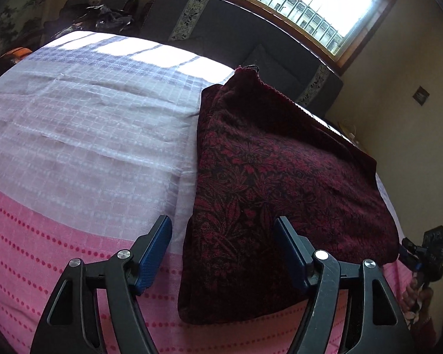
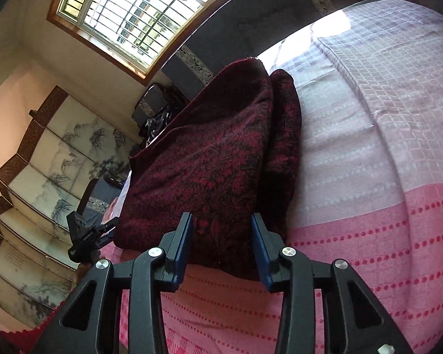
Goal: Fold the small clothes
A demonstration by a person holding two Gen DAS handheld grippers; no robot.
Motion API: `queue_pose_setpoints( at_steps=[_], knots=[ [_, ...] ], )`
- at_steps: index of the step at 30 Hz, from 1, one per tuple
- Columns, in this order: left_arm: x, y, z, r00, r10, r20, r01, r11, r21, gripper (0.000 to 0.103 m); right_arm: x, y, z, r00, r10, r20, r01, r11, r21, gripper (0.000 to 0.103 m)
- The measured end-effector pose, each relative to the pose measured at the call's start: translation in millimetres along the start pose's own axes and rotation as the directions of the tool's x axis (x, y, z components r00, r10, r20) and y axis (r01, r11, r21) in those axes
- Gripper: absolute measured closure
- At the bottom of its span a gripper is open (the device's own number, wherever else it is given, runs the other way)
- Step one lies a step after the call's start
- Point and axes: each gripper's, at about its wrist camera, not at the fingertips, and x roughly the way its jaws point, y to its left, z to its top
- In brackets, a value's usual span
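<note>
Dark red patterned garment (image 1: pixel 283 177) lying folded in layers on the pink-and-lilac bedcover (image 1: pixel 83 135), far corner peaked up toward the window (image 1: pixel 304 3). Left gripper (image 1: pixel 223 250) just above the near edge, jaws apart, nothing pinched; left pad over bare cover, right pad over the cloth. Right gripper (image 2: pixel 221 244) low over the same near edge, jaws apart, cloth lying between the pads but not squeezed. Dark sofa (image 1: pixel 227 32) behind the bed under the window. Painted folding screen (image 2: pixel 41 177) off to one side. Nothing lying between grippers and garment.
</note>
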Motion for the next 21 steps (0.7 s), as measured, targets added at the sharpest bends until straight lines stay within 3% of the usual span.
queue_pose_setpoints(
  at_steps=[4,10,12,14,16,19,21],
  knots=[
    [3.2,2.3,0.7,0.999,-0.032,-0.014,0.032,0.999,-0.018,0.039,-1.7,4.0,4.4,1.0,0.009,0.005,-0.009,1.0,-0.015,0.077],
    [7.8,11.0,0.7,0.997,-0.067,-0.033,0.065,0.996,-0.067,0.04,-0.3,6.7,2.5,0.999,0.047,-0.016,-0.048,0.998,-0.029,0.078],
    [6.6,8.4,1.3,0.998,-0.045,-0.031,0.044,0.998,-0.043,0.053,3.3,3.3,3.9,0.999,0.046,-0.021,-0.046,0.999,-0.003,0.078],
    [5.4,6.2,2.3,0.999,-0.015,-0.038,0.014,1.0,-0.021,0.073,4.9,3.2,3.5,0.999,0.046,-0.019,-0.046,0.999,0.0,0.081],
    [1.5,4.7,3.4,0.999,-0.009,-0.047,0.008,1.0,-0.013,0.081,5.6,8.0,2.8,1.0,0.008,-0.024,-0.009,1.0,-0.03,0.093],
    [-6.3,0.3,5.9,0.998,0.001,-0.06,0.0,1.0,0.019,0.092,-1.4,11.5,-0.4,1.0,-0.015,-0.018,0.014,0.999,-0.047,0.094],
    [-11.6,-0.9,5.8,0.997,-0.011,-0.078,0.013,1.0,0.023,0.094,-9.9,11.8,-3.4,1.0,-0.022,-0.011,0.021,0.999,-0.042,0.095]
  ],
)
